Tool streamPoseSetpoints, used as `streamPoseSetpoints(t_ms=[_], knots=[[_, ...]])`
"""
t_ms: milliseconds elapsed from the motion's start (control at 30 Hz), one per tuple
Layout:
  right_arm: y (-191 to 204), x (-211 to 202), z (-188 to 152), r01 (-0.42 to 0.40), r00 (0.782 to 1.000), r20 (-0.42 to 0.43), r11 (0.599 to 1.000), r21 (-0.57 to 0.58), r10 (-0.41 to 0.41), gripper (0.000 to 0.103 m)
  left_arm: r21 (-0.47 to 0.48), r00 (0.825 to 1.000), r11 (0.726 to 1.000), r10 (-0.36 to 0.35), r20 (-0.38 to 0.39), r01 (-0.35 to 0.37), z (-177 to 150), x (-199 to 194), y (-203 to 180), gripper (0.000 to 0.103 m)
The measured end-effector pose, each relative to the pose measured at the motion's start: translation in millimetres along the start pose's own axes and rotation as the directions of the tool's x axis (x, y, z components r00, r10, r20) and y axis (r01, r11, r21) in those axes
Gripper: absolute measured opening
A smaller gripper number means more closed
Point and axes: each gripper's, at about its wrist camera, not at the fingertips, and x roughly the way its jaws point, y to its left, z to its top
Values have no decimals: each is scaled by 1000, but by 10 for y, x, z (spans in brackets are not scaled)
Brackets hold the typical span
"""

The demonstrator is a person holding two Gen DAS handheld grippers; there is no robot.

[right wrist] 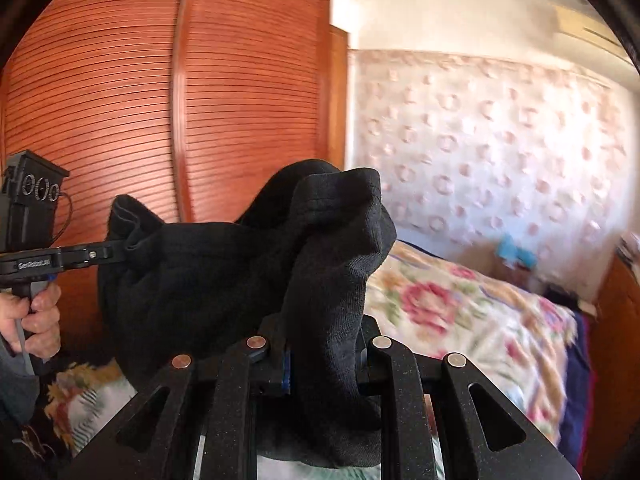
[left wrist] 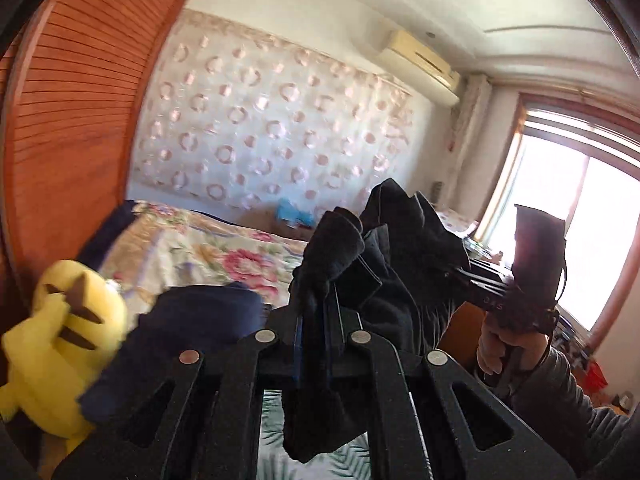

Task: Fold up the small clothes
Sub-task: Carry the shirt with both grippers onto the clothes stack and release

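Both hands are holding up one small black cloth [right wrist: 224, 264] in the air above the bed [right wrist: 460, 300]. It looks like a sock or a little piece of knit clothing, but it is too bunched up to be sure.

The left hand-held gripper [left wrist: 316, 320] is clenched tight on one edge of the cloth. The dark fabric is poking out between its fingers and hanging down below them. The right hand-held gripper [right wrist: 324, 356] is also pinching the cloth, with a thick fold of it squeezed between its fingers. In the right wrist view, the left hand-held gripper is biting the far corner of the cloth, with a person's hand [right wrist: 36, 316] wrapped around its handle. In the left wrist view, the other hand [left wrist: 504, 352] is gripping the handle of the right tool, with a grey sleeve [left wrist: 580, 412] behind it.

A yellow plush toy [left wrist: 64, 356] is sitting near the left side of the bed, next to a dark blue cloth [left wrist: 192, 320]. A wooden wardrobe [right wrist: 160, 100] is standing behind.

It looks like the step right now is lifting the cloth and pulling it open so it can hang straight. The folding has not started yet, since the cloth is crumpled and sagging between the two grips.

Next, the two hands probably need to be moving apart to stretch the cloth flat. Then it should be going down onto the bed, smooth, so one half can be laid over the other. Both grips need to be staying firm, or the cloth may be slipping out.
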Motion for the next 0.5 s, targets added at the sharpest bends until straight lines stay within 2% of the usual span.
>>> streamPoseSetpoints(t_ms=[133,267,333,367,433,467,500], knots=[[224,613,288,-107,993,-46,992,-61,104,19,-59,995,993,98,-12,-99,-125,-81,437,8],[394,1419,312,-173,978,-145,976,-133,153,19,-165,975,964,192,-113,-209,-500,113,1033,8],[468,1847,241,-201,962,-211,970,-135,170,20,-202,963,949,209,-168,-241,-713,220,1249,7],[499,2056,189,-197,957,-242,971,-135,160,21,-214,958,944,212,-191,-251,-793,279,1323,7],[527,2400,123,-136,950,-299,983,-126,93,22,-219,953,939,223,-205,-266,-880,333,1378,7],[501,2496,134,-107,947,-313,989,-103,70,25,-219,951,936,231,-206,-274,-907,356,1407,7],[460,2540,175,-84,948,-314,994,-74,57,34,-220,951,936,231,-205,-275,-913,344,1437,7]])
